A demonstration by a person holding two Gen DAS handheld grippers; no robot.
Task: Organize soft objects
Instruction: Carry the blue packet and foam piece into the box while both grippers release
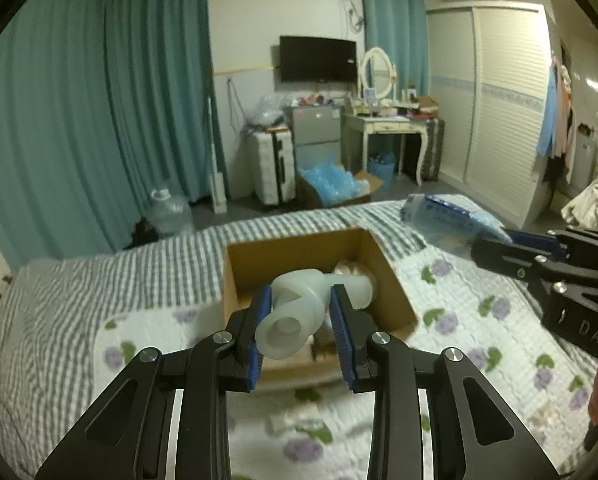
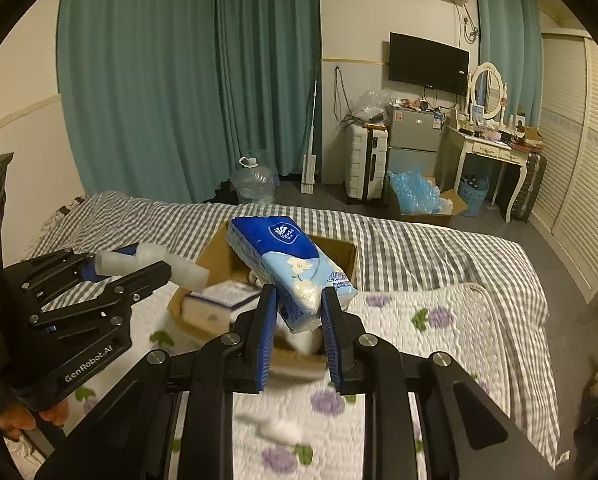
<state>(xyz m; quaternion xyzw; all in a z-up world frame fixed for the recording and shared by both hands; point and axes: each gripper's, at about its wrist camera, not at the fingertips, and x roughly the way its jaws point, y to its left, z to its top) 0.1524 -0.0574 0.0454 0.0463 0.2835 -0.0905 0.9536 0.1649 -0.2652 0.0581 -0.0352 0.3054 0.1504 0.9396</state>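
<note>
Left gripper with its blue-padded fingers pinching a translucent white soft-plastic Y-shaped tube piece; right gripper with its fingers pinching the lower end of a blue-and-white soft pack of tissues. Both loads are held in the air above an open brown cardboard box that rests on the bed, on a white quilt with purple flowers.

In the left wrist view the box opening lies at 12 o'clock from the fingers, directly beyond and below the tube piece, whose long axis runs from 7 o'clock toward 2 o'clock, one open end facing the camera. In the right wrist view the box lies at 11 to 12 o'clock, behind the tissue pack, whose long axis tilts from 5 o'clock up to 11 o'clock. A white item with a dark-blue edge already lies inside the box.

Judged from both views, the left gripper is nearer the box centre, so its release probably comes first; the right needs a short advance toward 11 o'clock.
</note>
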